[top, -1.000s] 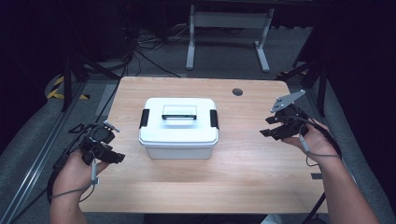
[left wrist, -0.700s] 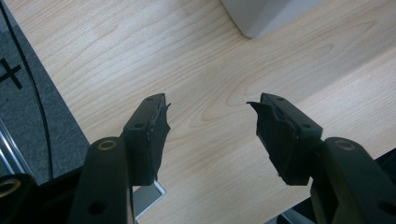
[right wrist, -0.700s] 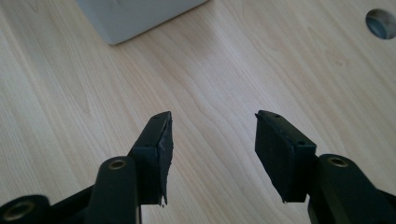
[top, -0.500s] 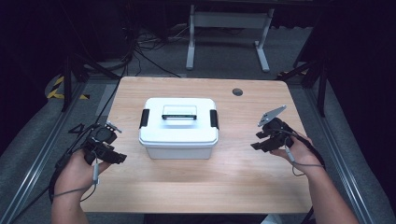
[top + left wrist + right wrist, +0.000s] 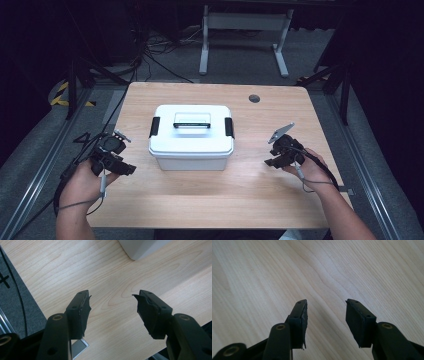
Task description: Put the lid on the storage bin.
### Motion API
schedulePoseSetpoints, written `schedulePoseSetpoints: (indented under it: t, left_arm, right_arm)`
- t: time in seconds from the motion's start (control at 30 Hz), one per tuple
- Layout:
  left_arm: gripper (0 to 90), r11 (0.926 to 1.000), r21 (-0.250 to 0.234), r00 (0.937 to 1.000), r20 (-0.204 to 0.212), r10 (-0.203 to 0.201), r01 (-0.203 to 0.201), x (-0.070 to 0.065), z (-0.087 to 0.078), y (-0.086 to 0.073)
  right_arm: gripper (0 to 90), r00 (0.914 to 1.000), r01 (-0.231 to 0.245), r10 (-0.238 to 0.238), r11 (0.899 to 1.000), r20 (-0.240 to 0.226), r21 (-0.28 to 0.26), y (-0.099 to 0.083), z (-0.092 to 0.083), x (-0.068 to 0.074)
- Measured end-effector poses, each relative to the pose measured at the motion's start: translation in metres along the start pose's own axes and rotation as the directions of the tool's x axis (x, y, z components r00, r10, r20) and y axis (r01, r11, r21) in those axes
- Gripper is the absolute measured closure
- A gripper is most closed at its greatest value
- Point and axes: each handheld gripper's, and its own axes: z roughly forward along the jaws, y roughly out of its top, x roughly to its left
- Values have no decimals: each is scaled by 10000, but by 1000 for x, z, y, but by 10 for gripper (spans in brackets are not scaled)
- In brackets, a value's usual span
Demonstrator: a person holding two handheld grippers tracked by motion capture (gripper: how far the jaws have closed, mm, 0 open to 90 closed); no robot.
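A white lidded storage box (image 5: 191,136) with black side latches and a top handle stands in the middle of the wooden table (image 5: 250,200). My left gripper (image 5: 119,163) rests at the table's left edge, left of the box, jaws apart over bare wood (image 5: 112,296); a corner of the box (image 5: 142,248) shows at the top of its view. My right gripper (image 5: 272,159) hovers low over the table to the right of the box. Its jaws have just been closing, but they stand apart with nothing between them (image 5: 326,302).
A round cable hole (image 5: 254,98) sits near the table's far edge. Behind the table stand a metal frame (image 5: 245,30) and loose cables (image 5: 150,55) on the floor. A rail (image 5: 35,185) runs along the left side.
My right gripper has come down and toward the table's front, from raised beside the box to low over the wood. The left gripper has kept still.
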Motion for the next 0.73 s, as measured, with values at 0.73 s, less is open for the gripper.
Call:
schedulePoseSetpoints:
  t: [0.73]
  left_arm:
    - [432,9999,-50,9999,17,-122,122,6,3,3]
  right_arm:
    - [509,9959,-904,902,9857,-76,-1424,-20,28,-9]
